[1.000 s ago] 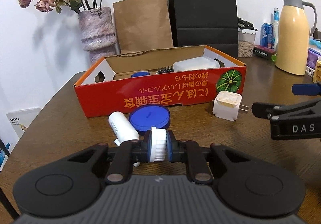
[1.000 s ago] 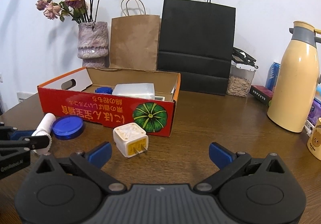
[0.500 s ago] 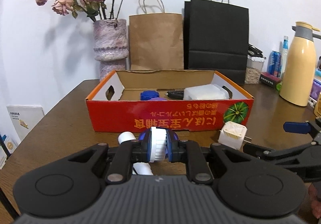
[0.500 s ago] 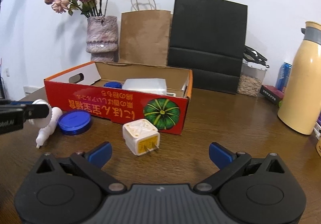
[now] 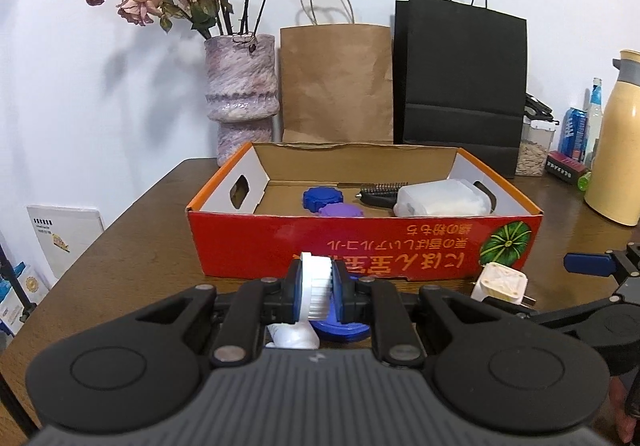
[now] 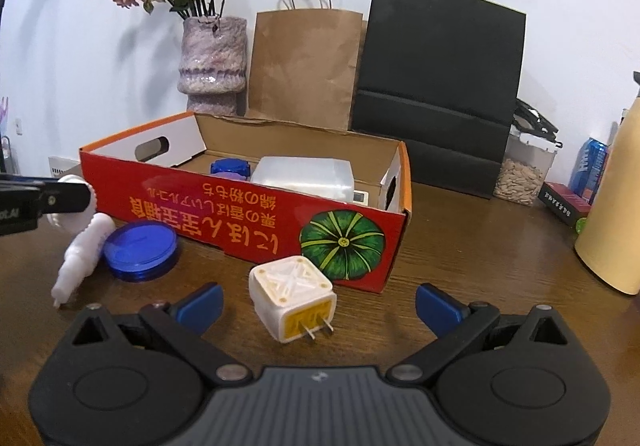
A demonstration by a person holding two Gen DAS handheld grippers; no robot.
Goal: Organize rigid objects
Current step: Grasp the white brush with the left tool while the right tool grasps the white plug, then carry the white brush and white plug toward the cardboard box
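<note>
Your left gripper (image 5: 317,289) is clamped on the ribbed round head of a white plastic bottle-shaped piece (image 5: 314,288), blue pads pressed against both sides; in the right wrist view its tapered body (image 6: 80,256) slants down toward the brown wooden table (image 6: 480,266), and whether its tip touches the wood cannot be told. Your right gripper (image 6: 318,304) stands wide, nothing between its blue pads, with the white cube-shaped wall charger with yellow prong face (image 6: 292,300) lying on the table just ahead of and between its fingers, untouched. A round translucent blue plastic lid (image 6: 140,250) lies flat on the table just beside the white piece, in front of the open red cardboard box with a green pumpkin print (image 6: 248,222). Inside the box sit a dark blue scalloped cap (image 5: 323,198), a purple scalloped cap (image 5: 341,212), a black bristle brush (image 5: 380,192) and a translucent white plastic container (image 5: 440,200) lying on its side toward the right end.
</note>
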